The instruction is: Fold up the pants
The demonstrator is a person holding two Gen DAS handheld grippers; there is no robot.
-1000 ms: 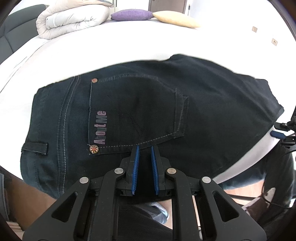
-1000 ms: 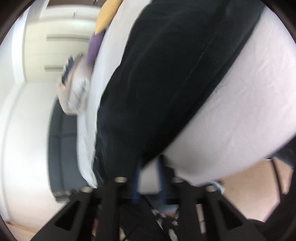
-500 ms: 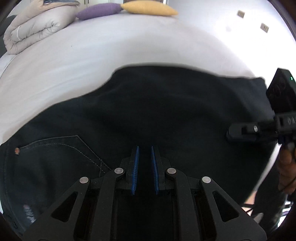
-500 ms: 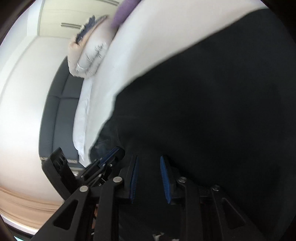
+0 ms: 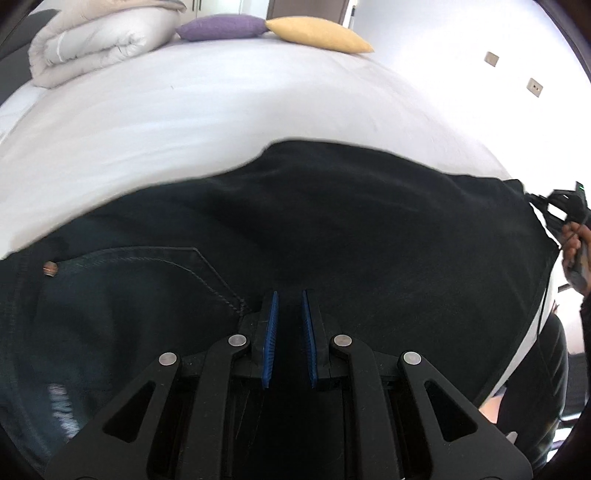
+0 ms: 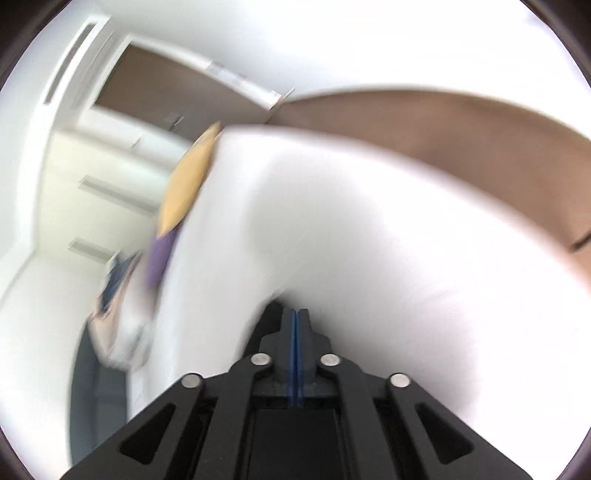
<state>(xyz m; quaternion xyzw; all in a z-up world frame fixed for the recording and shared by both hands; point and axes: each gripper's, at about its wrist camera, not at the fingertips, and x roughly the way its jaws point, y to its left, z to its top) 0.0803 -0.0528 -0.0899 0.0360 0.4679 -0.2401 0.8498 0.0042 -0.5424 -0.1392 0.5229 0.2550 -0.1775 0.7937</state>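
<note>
Dark denim pants (image 5: 332,236) lie folded across the white bed (image 5: 221,107), back pocket and rivet at lower left. My left gripper (image 5: 289,295) hovers over the pants near the pocket's corner, its blue pads slightly apart with nothing between them. In the right wrist view my right gripper (image 6: 295,314) has its pads pressed together; a sliver of dark cloth (image 6: 271,314) shows beside its tips, and I cannot tell whether it is pinched. The right gripper also shows at the pants' right corner in the left wrist view (image 5: 554,206).
A folded white duvet (image 5: 96,40), a purple pillow (image 5: 221,27) and a yellow pillow (image 5: 317,35) lie at the bed's far end. A dark sofa (image 6: 99,398) stands to the left. Brown floor (image 6: 443,122) lies beyond the bed.
The right gripper has closed and swung from over the dark cloth to face the bare sheet. The left gripper has shifted slightly; the pants' far edge looks nearer.
</note>
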